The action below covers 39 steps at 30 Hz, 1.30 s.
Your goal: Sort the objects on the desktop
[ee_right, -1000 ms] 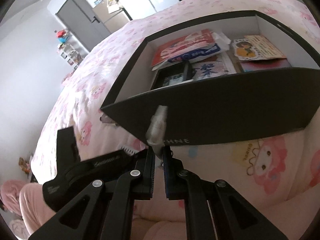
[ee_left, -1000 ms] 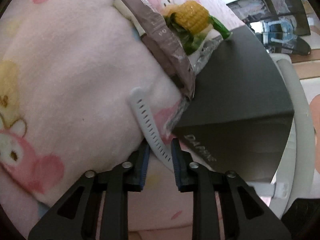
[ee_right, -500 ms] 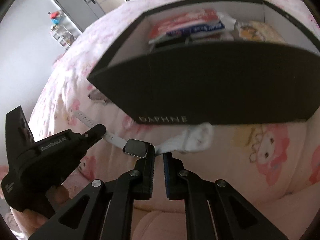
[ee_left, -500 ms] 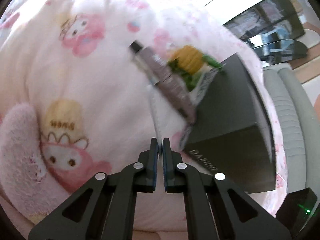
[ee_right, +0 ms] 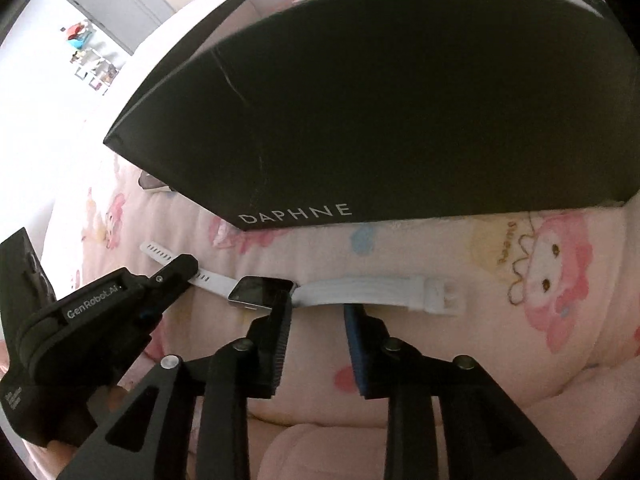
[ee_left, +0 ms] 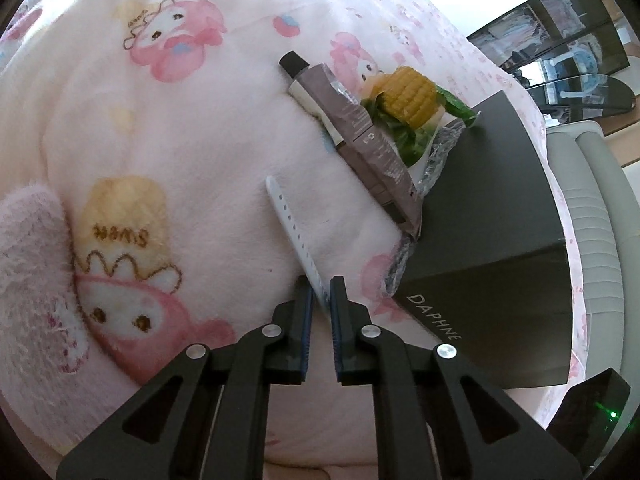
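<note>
A smartwatch [ee_right: 260,292] with a white strap lies stretched flat on the pink blanket, in front of the black DAPHNE box [ee_right: 400,120]. My left gripper [ee_left: 320,292] is shut on the holed strap end [ee_left: 288,224]; the right wrist view shows the same left gripper [ee_right: 192,266] clamping it. My right gripper [ee_right: 318,308] sits just short of the buckle-side strap [ee_right: 380,290]. Its jaws are opening and the pads do not press on the strap. The box's inside is hidden from here.
A grey-brown tube [ee_left: 352,136], a toy corn cob [ee_left: 408,92] and crinkled clear wrap lie against the box's left side [ee_left: 500,240]. A fluffy pink thing [ee_left: 28,260] lies at the far left. A grey sofa edge [ee_left: 592,208] runs behind the box.
The watch hung from my right gripper; now it lies flat on the blanket. The right jaws have spread off the strap and come lower. The left jaws have narrowed onto the holed end.
</note>
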Tool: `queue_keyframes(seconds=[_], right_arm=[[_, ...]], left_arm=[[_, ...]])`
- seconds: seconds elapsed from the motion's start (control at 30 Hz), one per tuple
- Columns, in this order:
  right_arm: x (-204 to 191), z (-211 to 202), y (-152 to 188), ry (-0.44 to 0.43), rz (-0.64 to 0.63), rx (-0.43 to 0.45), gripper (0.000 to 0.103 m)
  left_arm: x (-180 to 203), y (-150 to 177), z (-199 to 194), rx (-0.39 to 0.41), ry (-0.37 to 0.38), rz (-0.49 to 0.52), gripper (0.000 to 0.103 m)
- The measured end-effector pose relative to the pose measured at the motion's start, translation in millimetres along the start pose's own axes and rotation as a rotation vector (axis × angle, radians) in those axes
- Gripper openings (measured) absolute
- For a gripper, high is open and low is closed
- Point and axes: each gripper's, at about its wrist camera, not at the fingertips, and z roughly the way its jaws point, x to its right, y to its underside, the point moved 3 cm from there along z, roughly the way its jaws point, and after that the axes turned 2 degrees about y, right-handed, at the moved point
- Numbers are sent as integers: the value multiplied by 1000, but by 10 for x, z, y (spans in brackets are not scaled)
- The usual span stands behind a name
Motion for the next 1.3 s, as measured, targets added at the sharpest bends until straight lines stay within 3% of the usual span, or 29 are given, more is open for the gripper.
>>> queue_keyframes(seconds=[0.17, 0.2, 0.23, 0.33, 0.53, 0.67, 0.7, 0.83, 0.97, 1.0, 1.03, 1.1, 1.3], right_arm=[[-47, -68, -13, -42, -23, 38, 23], [-66, -123, -19, -72, -33, 64, 12], [-85, -176, -25, -99, -44, 89, 7], [-116, -217, -38, -97, -56, 114, 7], [-48, -56, -28, -42, -31, 45, 7], [-35, 40, -28, -25, -25, 2, 9], [-37, 67, -34, -21, -19, -9, 11], [-61, 249, -134, -37, 34, -47, 42], [-40, 274, -223, -106, 82, -3, 42], [-64, 246, -230, -130, 70, 11, 39], [-87, 218, -238, -154, 57, 26, 22], [-140, 163, -239, -172, 26, 56, 8], [-112, 133, -166, -150, 28, 75, 5]], left_arm=[[153, 22, -185, 43, 11, 84, 2], [164, 11, -242, 63, -7, 95, 2], [160, -7, -297, 81, -16, 97, 2], [74, -53, -372, 102, -18, 59, 2], [24, -54, -305, 68, -31, 32, 2], [-120, 42, -296, 29, -31, -16, 11], [-145, 41, -264, 13, -27, -32, 12], [-134, 45, -189, 9, -44, -37, 12], [-109, 64, -200, 11, -44, -15, 12], [-93, 68, -213, 16, -43, -6, 12], [-76, 72, -226, 22, -40, 4, 10], [-39, 83, -257, 33, -33, 30, 7], [-74, 83, -326, 48, -33, 16, 6]])
